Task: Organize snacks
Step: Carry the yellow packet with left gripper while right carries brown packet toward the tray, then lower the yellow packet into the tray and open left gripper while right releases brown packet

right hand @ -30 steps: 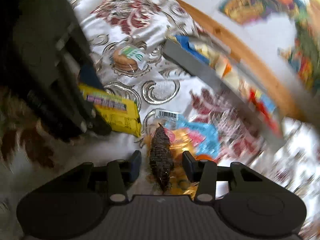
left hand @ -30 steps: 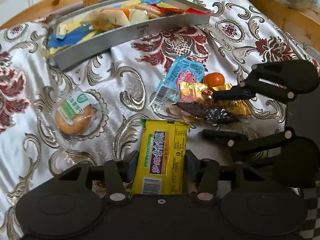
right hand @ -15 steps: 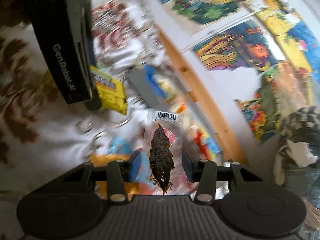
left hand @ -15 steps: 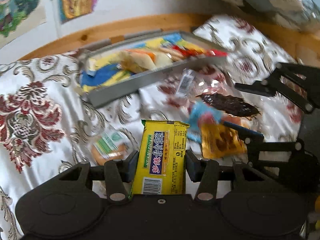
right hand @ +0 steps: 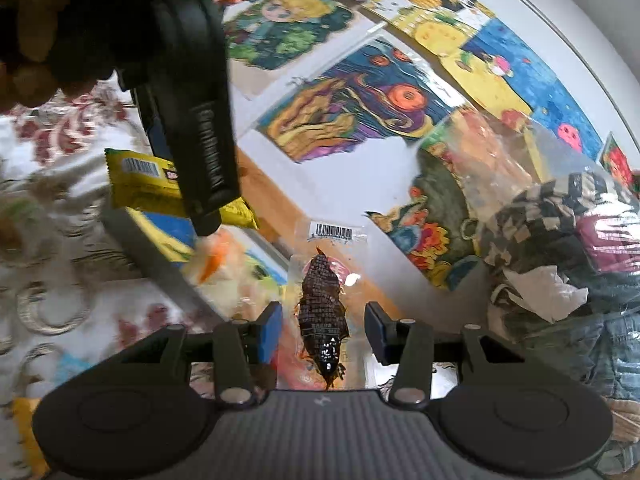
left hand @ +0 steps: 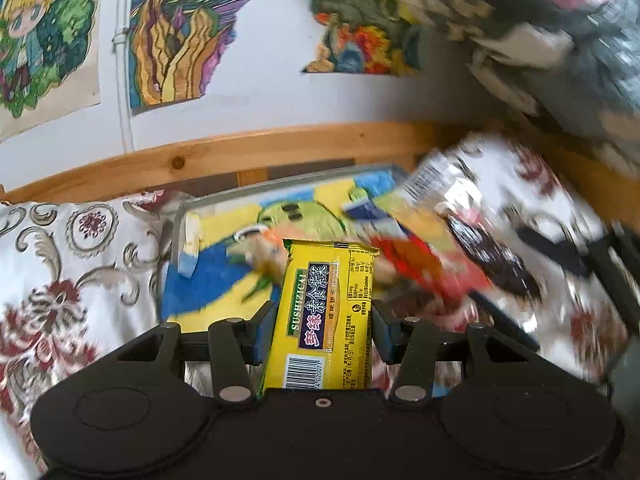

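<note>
Floral bedspread (left hand: 60,280), grey tray (left hand: 224,204); left claw (left hand: 324,328) clamping yellow packet (left hand: 328,312), right claw (right hand: 324,332) clamping clear-wrapped dark snack (right hand: 322,312).

White wall (left hand: 256,92) straight ahead of the claw, covered with bright hand-coloured drawings (left hand: 176,36), one of a cartoon figure (left hand: 36,36) far left. Thin white pipe (left hand: 122,80) runs down the wall between two sheets. Below the wall, a knotty pine rail (left hand: 224,156) crosses left to right. White cloth with red and silver floral pattern (left hand: 60,264) spreads left and right of the claw. Upper right: blurred heap, possibly clothes in clear plastic (right hand: 560,232). Soft daylight, no visible lamp.
</note>
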Demonstrator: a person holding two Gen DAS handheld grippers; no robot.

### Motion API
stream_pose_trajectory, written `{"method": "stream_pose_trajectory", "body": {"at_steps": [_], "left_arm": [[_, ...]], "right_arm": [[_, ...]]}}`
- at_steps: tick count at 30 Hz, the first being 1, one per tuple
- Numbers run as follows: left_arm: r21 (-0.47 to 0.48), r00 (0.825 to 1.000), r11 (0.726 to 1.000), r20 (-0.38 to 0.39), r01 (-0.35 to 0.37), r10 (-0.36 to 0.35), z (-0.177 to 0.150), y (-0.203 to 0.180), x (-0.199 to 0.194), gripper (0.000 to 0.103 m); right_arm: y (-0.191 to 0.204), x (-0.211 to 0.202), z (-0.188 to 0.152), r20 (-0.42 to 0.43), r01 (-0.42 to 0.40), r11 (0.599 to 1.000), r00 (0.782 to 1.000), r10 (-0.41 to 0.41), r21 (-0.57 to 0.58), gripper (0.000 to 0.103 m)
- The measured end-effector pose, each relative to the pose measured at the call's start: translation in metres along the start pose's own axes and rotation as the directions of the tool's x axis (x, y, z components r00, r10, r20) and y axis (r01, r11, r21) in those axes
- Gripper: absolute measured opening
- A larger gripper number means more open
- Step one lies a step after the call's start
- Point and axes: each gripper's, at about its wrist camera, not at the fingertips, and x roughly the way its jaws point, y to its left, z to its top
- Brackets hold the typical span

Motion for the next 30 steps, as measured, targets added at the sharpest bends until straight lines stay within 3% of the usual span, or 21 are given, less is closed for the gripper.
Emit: {"method": "stream_pose_trajectory", "body": {"at_steps": [8,14,21,30], "left_arm": [[-0.087,0.998,0.994,-0.026,-0.066,0.064,0.058,-0.005,0.066,0.051],[-0.08,0.996,0.994,-0.059,-0.077,0.072,0.081,-0.021,0.114,0.051],[-0.053,0.991,0.994,-0.095,-0.098,0.093,0.089,-0.035,0.145,0.051],[-0.059,0.986,0.993,-0.134,-0.106,0.097,0.082,-0.036,0.157,0.051]], "right_arm": [[-0.027,0.053,-0.011,-0.027,0.041,0.993,0.999,-0.038,0.112,0.049],[-0.033,0.09,-0.025,-0.08,0.01,0.984,0.997,0.004,0.177,0.049],[-0.04,0.111,-0.038,-0.148,-0.015,0.963,0.987,0.057,0.268,0.049],[-0.036,0.115,-0.041,-0.16,-0.042,0.958,0.983,0.09,0.283,0.05]]}}
